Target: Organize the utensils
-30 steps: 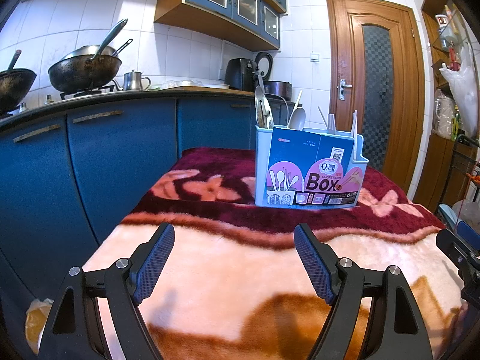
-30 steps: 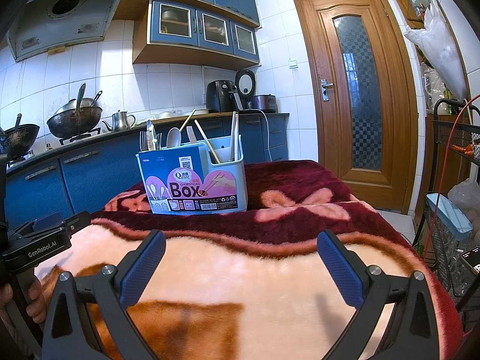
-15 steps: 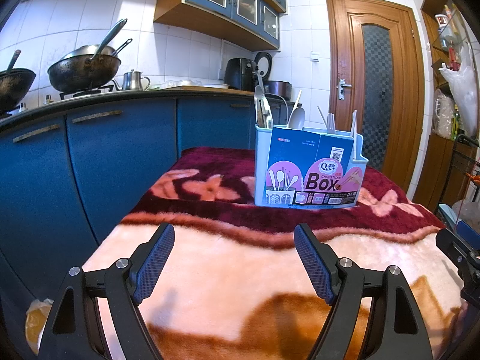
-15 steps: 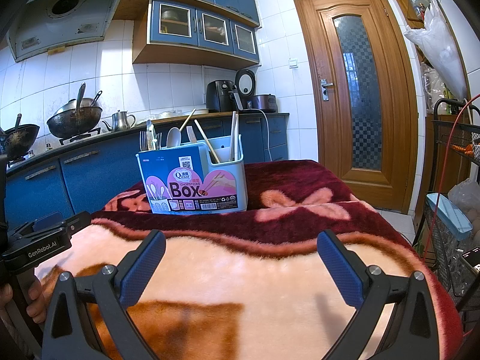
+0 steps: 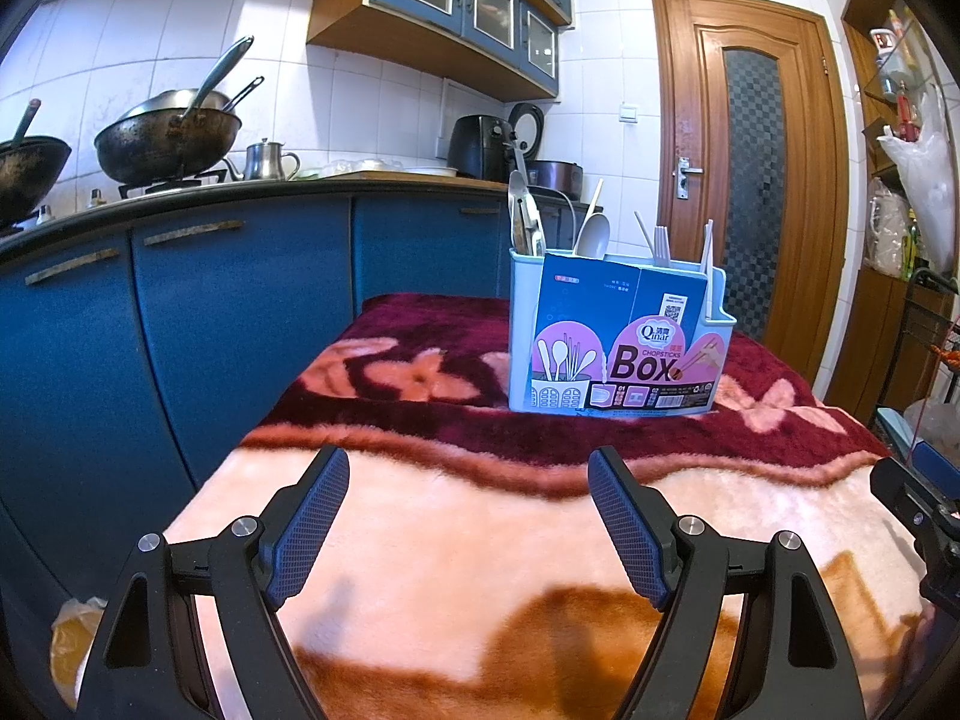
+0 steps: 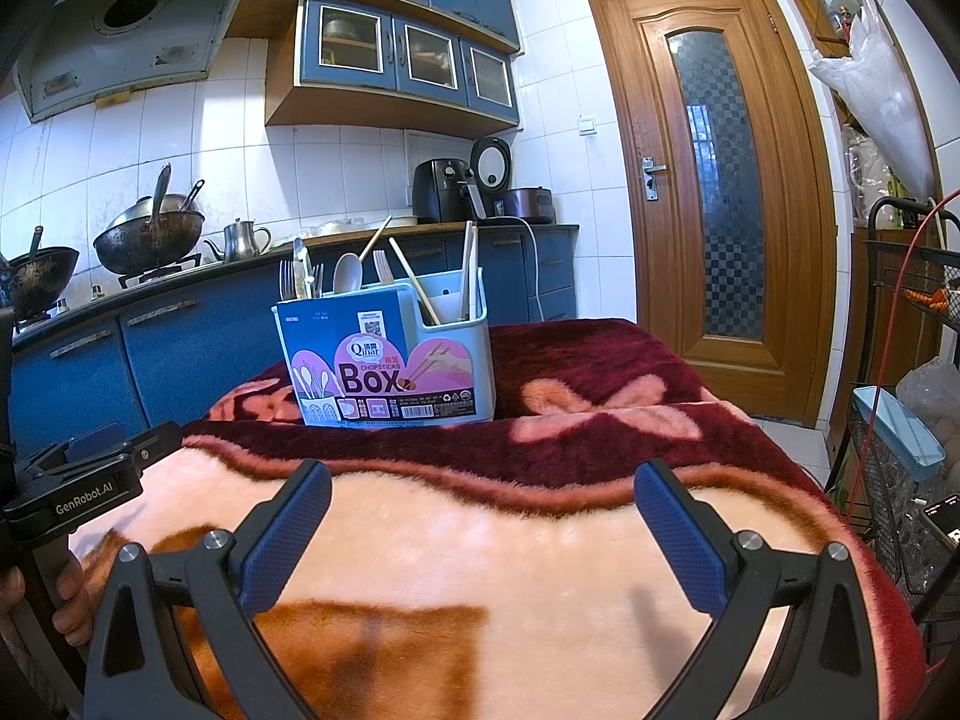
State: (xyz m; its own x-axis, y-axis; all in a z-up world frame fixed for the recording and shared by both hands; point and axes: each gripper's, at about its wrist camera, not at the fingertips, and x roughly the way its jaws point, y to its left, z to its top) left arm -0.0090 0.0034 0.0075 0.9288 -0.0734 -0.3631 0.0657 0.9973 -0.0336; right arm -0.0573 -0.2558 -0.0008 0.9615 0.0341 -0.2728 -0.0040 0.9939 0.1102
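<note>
A pale blue utensil holder (image 5: 618,336) (image 6: 390,360) with a "Box" card on its front stands on the dark red far part of a plush blanket (image 5: 480,540). Forks, a spoon (image 6: 347,273) and chopsticks (image 6: 414,288) stick up out of it. My left gripper (image 5: 468,468) hovers over the peach part of the blanket, well short of the holder, jaws wide open and empty. My right gripper (image 6: 483,480) is likewise open with nothing between its fingers. The left unit's body (image 6: 78,486) and the hand holding it show at the right view's left edge.
Blue kitchen cabinets (image 5: 180,312) run along the left, with woks (image 5: 168,138) and a kettle (image 5: 267,159) on the counter. A wooden door (image 6: 714,198) stands behind. A wire rack (image 6: 900,420) with bags sits to the right of the blanket-covered surface.
</note>
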